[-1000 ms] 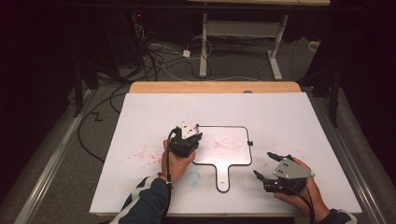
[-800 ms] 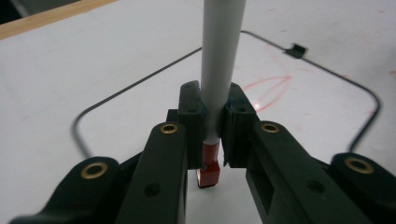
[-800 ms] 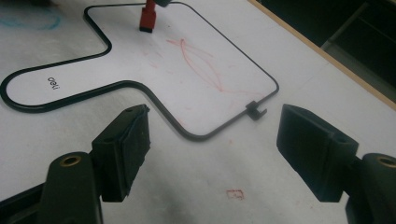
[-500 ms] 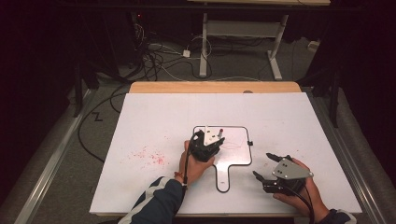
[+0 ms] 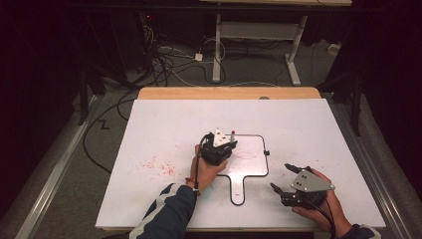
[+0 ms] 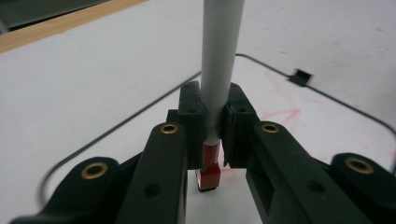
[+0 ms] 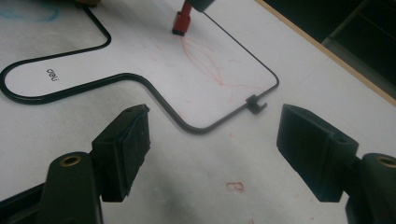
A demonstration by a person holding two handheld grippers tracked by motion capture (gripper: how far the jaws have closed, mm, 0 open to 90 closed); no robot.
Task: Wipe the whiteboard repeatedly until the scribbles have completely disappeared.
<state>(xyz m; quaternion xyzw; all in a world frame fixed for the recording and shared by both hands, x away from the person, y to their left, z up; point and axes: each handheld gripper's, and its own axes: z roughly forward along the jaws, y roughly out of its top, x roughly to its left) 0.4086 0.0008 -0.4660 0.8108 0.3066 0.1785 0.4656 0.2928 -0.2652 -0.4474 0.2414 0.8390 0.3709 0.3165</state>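
Left gripper view: left tool (image 6: 212,135) clamps marker (image 6: 219,70); right tool (image 7: 212,154) wide, empty.

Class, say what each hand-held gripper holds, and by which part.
The left hand-held gripper clamps a marker low on its grey barrel, just above the red tip. The right hand-held gripper holds nothing.

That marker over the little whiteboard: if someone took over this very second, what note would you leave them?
Left gripper: shut on the marker, upright, red tip on the small whiteboard.
Right gripper: open, holding nothing, resting near the board's handle.
Done: faint red curved lines drawn inside the black frame.
Left: judging by the sparse lines, probably more drawing; keep the tip inside the frame.
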